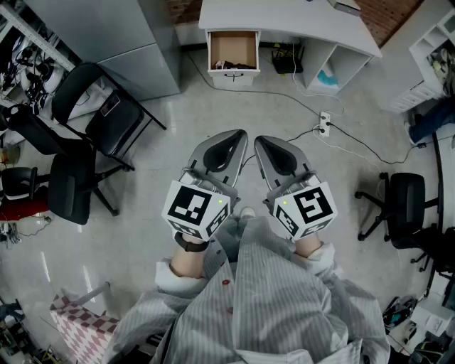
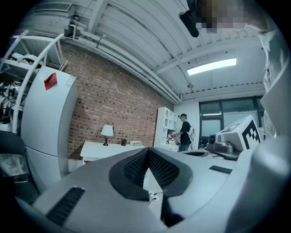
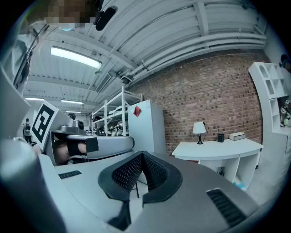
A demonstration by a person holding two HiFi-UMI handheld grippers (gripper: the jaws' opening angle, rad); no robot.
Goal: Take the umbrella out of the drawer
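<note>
My left gripper [image 1: 238,135] and right gripper [image 1: 261,140] sit side by side in front of my chest, tips nearly touching each other, both held about level and aimed forward; each has its jaws pressed together with nothing between them, as each gripper's own view shows.

Ahead of the tips lies a wide stretch of bare floor [image 1: 213,114], with a power strip [image 1: 324,122] and its cable off to the right.

Beyond that, well apart from both tips, the drawer [image 1: 232,50] stands pulled out of the white desk [image 1: 284,18], almost dead ahead and a touch nearer my left gripper's line.

A dark thing [image 1: 234,65] lies along the drawer's front edge, its long axis crosswise to my reach; I take it for the umbrella, though it is too small to be sure; I judge I must walk in first and spread the jaws.
</note>
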